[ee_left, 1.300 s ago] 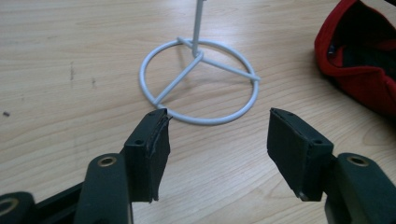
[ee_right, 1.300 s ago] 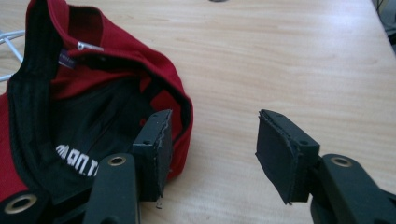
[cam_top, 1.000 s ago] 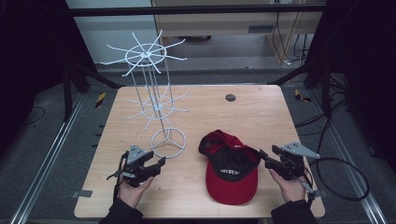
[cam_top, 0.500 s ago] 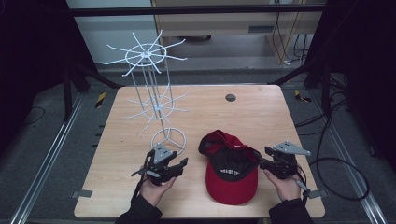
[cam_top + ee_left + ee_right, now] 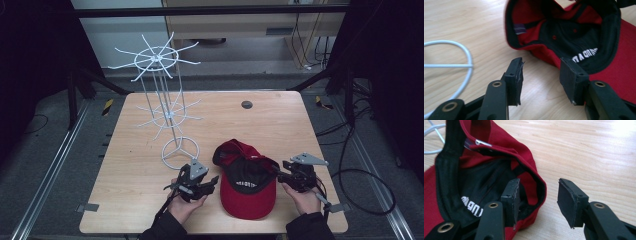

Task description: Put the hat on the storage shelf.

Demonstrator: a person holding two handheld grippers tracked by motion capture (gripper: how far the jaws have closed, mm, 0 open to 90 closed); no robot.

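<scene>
A red cap [image 5: 246, 181] with a black lining lies upside down on the wooden table [image 5: 280, 125], brim toward the person. My left gripper [image 5: 215, 181] sits just left of the cap, open. In the left gripper view the gripper [image 5: 541, 72] has its jaws apart over bare wood, and the cap [image 5: 574, 32] has its rim just beyond the right jaw. My right gripper [image 5: 278, 172] is at the cap's right side. In the right gripper view this gripper [image 5: 539, 192] is open, straddling the rim of the cap [image 5: 474, 170], one jaw inside and one outside.
A white wire display rack [image 5: 157, 95] stands at the left of the table, its ring base [image 5: 180, 152] just behind my left gripper; the base's white wire [image 5: 466, 57] curves at the left of the left gripper view. A small dark disc [image 5: 246, 104] lies near the far edge. Cables [image 5: 365, 185] trail off to the right.
My left gripper has moved right across the table, up to the cap's left side. My right gripper has edged left onto the cap's rim.
</scene>
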